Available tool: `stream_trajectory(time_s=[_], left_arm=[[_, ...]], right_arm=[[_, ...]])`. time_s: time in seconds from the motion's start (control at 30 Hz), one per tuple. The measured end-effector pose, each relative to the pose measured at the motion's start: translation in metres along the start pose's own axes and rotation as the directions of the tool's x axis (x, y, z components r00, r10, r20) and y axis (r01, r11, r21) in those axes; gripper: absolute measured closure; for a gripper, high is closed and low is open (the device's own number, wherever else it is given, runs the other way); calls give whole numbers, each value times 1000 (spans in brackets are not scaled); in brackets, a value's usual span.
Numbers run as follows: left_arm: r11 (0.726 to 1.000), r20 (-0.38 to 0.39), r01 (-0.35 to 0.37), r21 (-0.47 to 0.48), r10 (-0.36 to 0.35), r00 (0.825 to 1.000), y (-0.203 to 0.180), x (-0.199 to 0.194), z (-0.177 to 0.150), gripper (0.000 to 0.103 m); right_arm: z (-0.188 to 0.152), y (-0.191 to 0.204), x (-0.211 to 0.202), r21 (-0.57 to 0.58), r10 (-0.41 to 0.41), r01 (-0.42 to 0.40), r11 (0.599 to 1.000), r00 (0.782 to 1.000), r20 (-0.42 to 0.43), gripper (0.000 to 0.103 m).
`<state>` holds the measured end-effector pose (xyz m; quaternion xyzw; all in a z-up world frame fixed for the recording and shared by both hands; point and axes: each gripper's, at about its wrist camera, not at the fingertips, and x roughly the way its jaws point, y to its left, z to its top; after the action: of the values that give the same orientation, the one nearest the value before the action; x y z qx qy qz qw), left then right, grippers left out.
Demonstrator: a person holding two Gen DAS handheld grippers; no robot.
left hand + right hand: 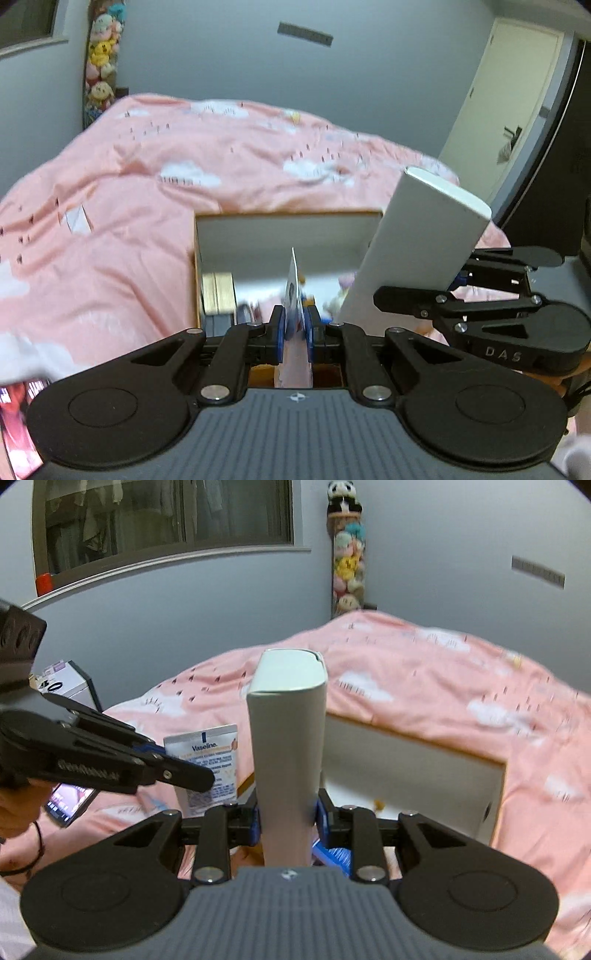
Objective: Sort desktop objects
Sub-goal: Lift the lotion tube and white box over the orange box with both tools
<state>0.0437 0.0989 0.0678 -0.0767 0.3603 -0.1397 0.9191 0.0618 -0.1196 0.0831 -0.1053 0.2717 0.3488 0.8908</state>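
My left gripper (pixel 294 325) is shut on a flat Vaseline packet (pixel 294 291), seen edge-on; its printed face shows in the right wrist view (pixel 207 764). My right gripper (pixel 287 818) is shut on a tall white box (pixel 288 738), held upright; the box also shows at the right of the left wrist view (pixel 413 243). Both are held above an open white storage box with a wooden rim (pixel 288 236), which also shows in the right wrist view (pixel 406 771). It holds several small items that are blurred.
A pink quilt with white clouds (pixel 147 184) covers the bed around the storage box. A phone with a lit screen (pixel 70 801) lies on the quilt at the left. A column of plush toys (pixel 349 565) hangs on the grey wall.
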Motion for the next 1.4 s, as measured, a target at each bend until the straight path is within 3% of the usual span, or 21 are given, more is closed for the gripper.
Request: stream_trajectory(time_s=[0.23, 0.4, 0.57, 0.77, 1.13, 1.2, 1.3, 1.4], left_arm=[[999, 67, -40, -23, 42, 997, 12, 11, 36, 91], [997, 52, -54, -58, 57, 997, 26, 34, 49, 91], [998, 36, -48, -45, 50, 998, 33, 62, 63, 91], [998, 20, -61, 34, 60, 998, 31, 107, 77, 91], [990, 27, -119, 80, 118, 993, 49, 162, 76, 91], [991, 31, -112, 76, 110, 993, 53, 167, 74, 91], [991, 49, -100, 92, 96, 994, 55, 169, 71, 91], [985, 49, -117, 127, 111, 993, 52, 171, 67, 91]], right_arm=[[14, -14, 23, -117, -159, 166, 979, 985, 60, 73], [5, -34, 60, -174, -284, 278, 945, 959, -6, 73], [-4, -43, 86, -248, -301, 278, 928, 952, -60, 73], [-5, -45, 110, -314, -295, 252, 915, 950, -97, 73], [-16, -47, 163, -494, -331, 226, 840, 934, -135, 73], [-18, -44, 174, -542, -348, 226, 809, 928, -133, 73], [-30, -35, 190, -648, -401, 232, 725, 908, -124, 73], [-41, -30, 200, -711, -408, 201, 674, 904, -131, 73]])
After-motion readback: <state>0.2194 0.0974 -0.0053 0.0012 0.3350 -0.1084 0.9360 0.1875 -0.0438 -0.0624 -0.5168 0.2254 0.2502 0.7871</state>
